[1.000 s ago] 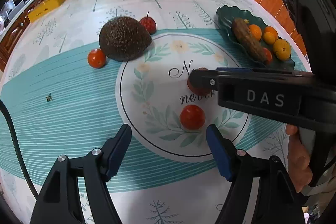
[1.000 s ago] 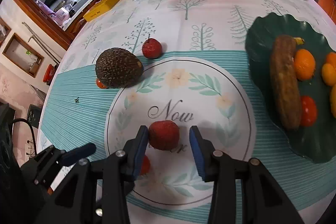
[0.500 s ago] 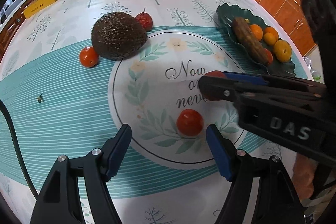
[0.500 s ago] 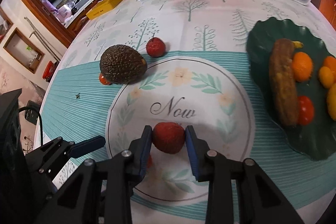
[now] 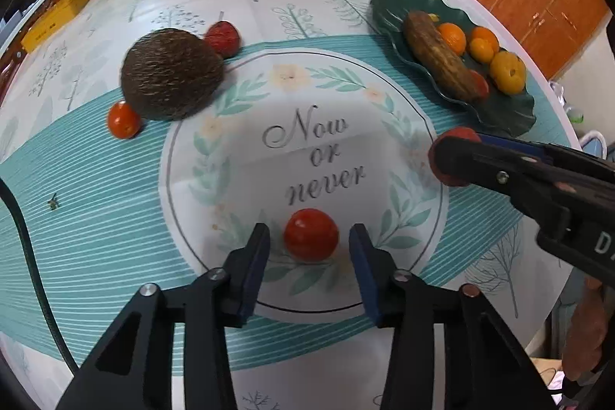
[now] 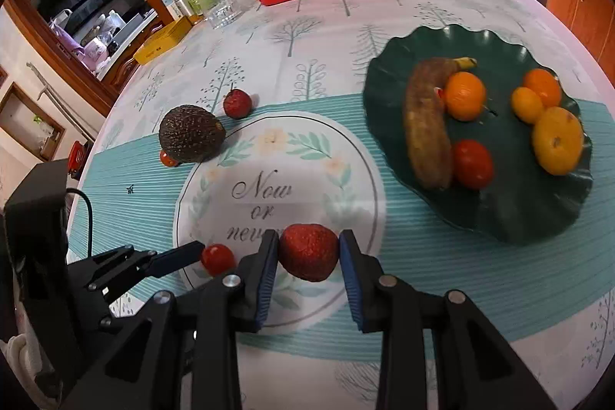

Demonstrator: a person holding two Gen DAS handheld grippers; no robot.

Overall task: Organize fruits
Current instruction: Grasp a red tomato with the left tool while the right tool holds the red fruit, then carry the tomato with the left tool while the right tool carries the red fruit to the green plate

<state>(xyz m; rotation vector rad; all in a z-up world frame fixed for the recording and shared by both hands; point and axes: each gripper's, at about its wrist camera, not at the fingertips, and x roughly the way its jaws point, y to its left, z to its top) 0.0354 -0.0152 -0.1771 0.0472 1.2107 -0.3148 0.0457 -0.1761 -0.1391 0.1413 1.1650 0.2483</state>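
Red fruit sits in both our tools. In the right wrist view, our right tool (image 6: 308, 256) pinches a strawberry (image 6: 308, 256) at the lower centre of the frame, both blue pads pressed on its sides. In the left wrist view, our left tool (image 5: 310, 246) is closing, its jaws narrowing around a tomato (image 5: 311, 234) at lower centre; a small gap shows on each side, so the pads do not yet touch it. The tomato rests on the desk (image 5: 96, 210), on the round "Now or never" print.

At the upper right of the right wrist view, a dark green plate (image 6: 538, 218) holds a brown banana (image 6: 426, 125), oranges and one tomato. At centre left lie an avocado (image 6: 191, 133), a second strawberry (image 6: 237, 103) just beside it, and a small tomato (image 6: 168, 159) touching its lower edge.
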